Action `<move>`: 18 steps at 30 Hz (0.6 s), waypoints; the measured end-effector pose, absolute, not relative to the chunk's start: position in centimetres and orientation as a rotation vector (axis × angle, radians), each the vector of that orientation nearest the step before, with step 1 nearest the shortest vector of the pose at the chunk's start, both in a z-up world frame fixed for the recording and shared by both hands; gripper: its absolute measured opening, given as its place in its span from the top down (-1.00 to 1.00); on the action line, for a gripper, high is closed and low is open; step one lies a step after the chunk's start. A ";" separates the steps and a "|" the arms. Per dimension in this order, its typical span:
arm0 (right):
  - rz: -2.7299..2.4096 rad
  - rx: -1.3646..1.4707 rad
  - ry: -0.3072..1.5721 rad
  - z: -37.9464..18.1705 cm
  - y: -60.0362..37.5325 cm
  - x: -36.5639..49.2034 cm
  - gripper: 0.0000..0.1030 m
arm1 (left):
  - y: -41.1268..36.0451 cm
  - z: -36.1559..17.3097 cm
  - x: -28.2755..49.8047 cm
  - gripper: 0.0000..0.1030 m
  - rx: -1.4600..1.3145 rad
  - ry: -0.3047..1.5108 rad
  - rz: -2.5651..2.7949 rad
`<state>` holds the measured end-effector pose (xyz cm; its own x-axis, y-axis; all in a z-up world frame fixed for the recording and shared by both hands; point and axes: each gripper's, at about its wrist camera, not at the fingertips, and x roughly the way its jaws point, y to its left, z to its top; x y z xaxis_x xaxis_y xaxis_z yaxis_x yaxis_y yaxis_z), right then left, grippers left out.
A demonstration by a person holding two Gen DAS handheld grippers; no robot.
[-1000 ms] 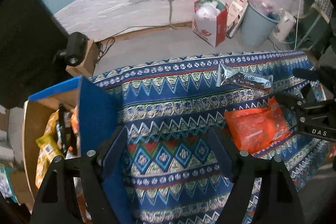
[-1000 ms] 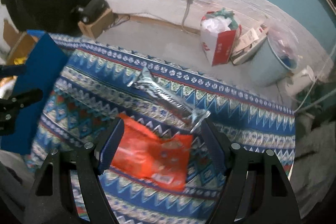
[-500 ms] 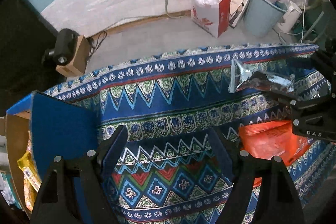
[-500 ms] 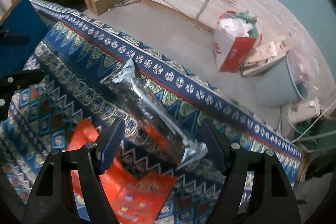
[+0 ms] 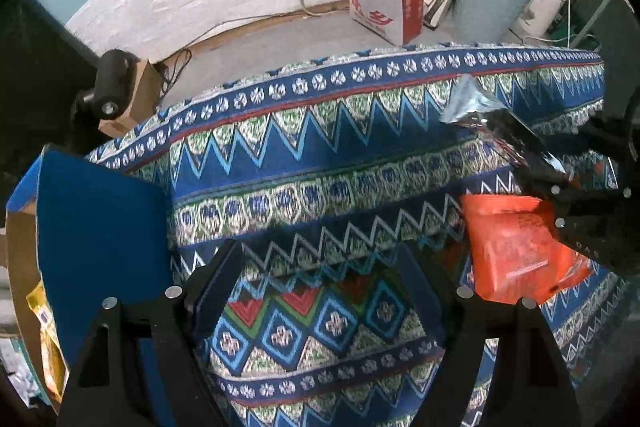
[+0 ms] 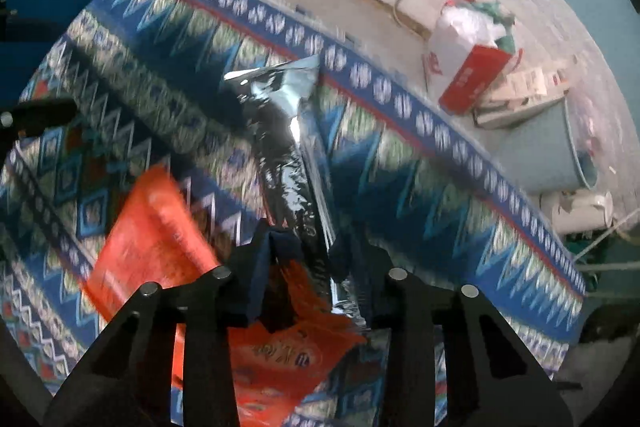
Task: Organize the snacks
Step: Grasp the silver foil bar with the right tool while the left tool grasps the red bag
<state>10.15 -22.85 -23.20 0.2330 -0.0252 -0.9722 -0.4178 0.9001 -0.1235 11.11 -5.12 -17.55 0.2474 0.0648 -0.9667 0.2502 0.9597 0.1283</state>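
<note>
Looking down the left wrist view, we see an open cardboard box with a blue flap at the left edge of the patterned tablecloth; yellow snack bags stand inside it. Beyond the table, a red-and-white paper bag stuffed with white plastic and a grey-blue bin sit on the floor. Our left gripper points steeply down over bare cloth, jaws wide apart with nothing between them. Our right gripper, also angled steeply down, is closing its jaws around the near end of the silver foil snack pack, which lies beside and partly over the orange snack bag; whether the pads already press, we cannot tell.
</note>
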 end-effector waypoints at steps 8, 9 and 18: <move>0.134 -0.275 1.420 -23.6 -24.4 5.8 0.35 | -4.4 -17.3 8.9 -0.57 0.282 1.351 -0.110; 0.115 -0.246 1.432 -23.6 -24.7 5.3 0.36 | -4.4 -17.3 8.5 -0.57 0.277 1.359 -0.113; 0.007 -0.043 1.488 -23.5 -25.8 0.1 0.36 | -4.7 -17.3 5.4 -0.57 0.259 1.408 -0.127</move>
